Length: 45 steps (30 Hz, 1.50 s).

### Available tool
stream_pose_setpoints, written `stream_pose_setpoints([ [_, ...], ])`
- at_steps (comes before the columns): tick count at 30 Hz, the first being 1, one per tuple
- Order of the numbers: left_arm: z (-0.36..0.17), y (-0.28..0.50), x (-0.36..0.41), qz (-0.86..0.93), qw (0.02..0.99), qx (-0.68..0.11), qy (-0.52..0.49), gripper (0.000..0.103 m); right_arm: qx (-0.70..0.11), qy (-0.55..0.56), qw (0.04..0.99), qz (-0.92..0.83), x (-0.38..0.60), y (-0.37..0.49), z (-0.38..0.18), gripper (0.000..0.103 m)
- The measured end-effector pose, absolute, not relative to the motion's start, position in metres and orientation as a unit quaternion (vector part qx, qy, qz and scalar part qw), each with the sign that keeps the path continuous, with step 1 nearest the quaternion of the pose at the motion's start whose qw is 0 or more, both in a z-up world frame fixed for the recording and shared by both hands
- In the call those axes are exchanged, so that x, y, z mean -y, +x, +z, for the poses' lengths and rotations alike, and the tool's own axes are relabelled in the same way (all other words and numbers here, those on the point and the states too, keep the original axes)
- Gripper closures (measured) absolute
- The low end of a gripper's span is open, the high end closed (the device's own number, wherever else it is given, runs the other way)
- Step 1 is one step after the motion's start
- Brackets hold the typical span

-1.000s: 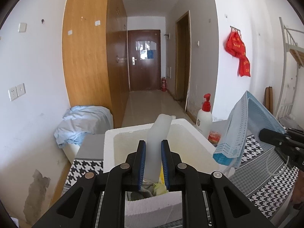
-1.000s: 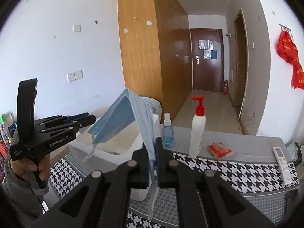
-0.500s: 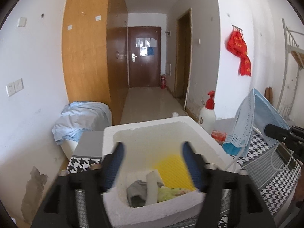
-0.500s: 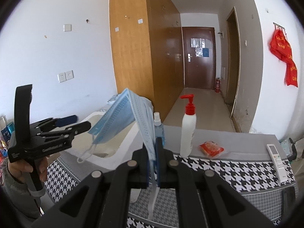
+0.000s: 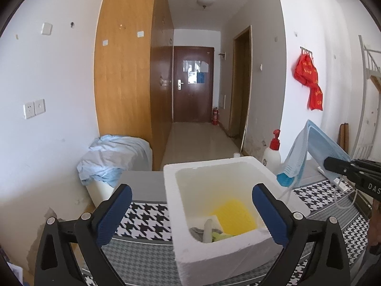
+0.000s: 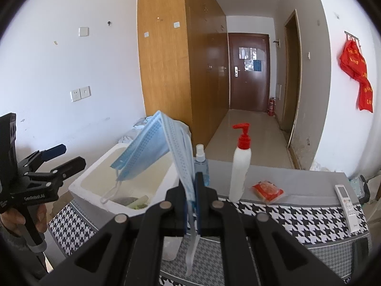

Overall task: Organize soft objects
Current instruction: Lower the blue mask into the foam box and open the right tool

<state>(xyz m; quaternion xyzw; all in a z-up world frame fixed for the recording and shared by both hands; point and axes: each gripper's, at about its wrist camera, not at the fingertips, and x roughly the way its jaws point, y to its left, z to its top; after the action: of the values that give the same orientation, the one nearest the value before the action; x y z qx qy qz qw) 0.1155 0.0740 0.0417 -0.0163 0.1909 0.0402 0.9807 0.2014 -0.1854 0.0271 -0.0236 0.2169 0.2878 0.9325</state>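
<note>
My left gripper (image 5: pixel 191 191) hovers over the near side of the white foam box (image 5: pixel 214 166). Its jaws are opening wide and hold nothing. In the box lie a pale white soft piece (image 5: pixel 207 228), a grey cloth (image 5: pixel 196 232), a greenish cloth (image 5: pixel 220 236) and a yellow pad (image 5: pixel 234 214). My right gripper (image 6: pixel 194 178) is shut on a bundle of blue face masks (image 6: pixel 152 147), which hang over the box's (image 6: pixel 95 178) right rim. The left wrist view shows the masks (image 5: pixel 302 152) and the right gripper (image 5: pixel 333 163) at the right. The right wrist view has the left gripper (image 6: pixel 70 156) at its left edge.
The table wears a houndstooth cloth (image 6: pixel 297 217). On it, right of the box, stand a small spray bottle (image 6: pixel 201 164) and a red-topped pump bottle (image 6: pixel 240 166), with a red packet (image 6: pixel 268 190) and a white remote (image 6: pixel 345 200) lying further right. Crumpled blue fabric (image 5: pixel 112 157) sits beyond the table's left end.
My left gripper let go of the pale white soft piece, which now lies in the box, and its jaws spread wide. The right gripper kept the masks and barely shifted.
</note>
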Motion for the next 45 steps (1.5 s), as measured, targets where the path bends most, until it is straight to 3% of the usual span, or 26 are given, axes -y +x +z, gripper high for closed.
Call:
stream_pose_setpoints([
  [45,0.021,0.074,-0.126,0.082,0.977,-0.193,-0.043,0.001,-0.272,-0.064,0.899,0.336,0.082,0.235,0.014,0.095],
])
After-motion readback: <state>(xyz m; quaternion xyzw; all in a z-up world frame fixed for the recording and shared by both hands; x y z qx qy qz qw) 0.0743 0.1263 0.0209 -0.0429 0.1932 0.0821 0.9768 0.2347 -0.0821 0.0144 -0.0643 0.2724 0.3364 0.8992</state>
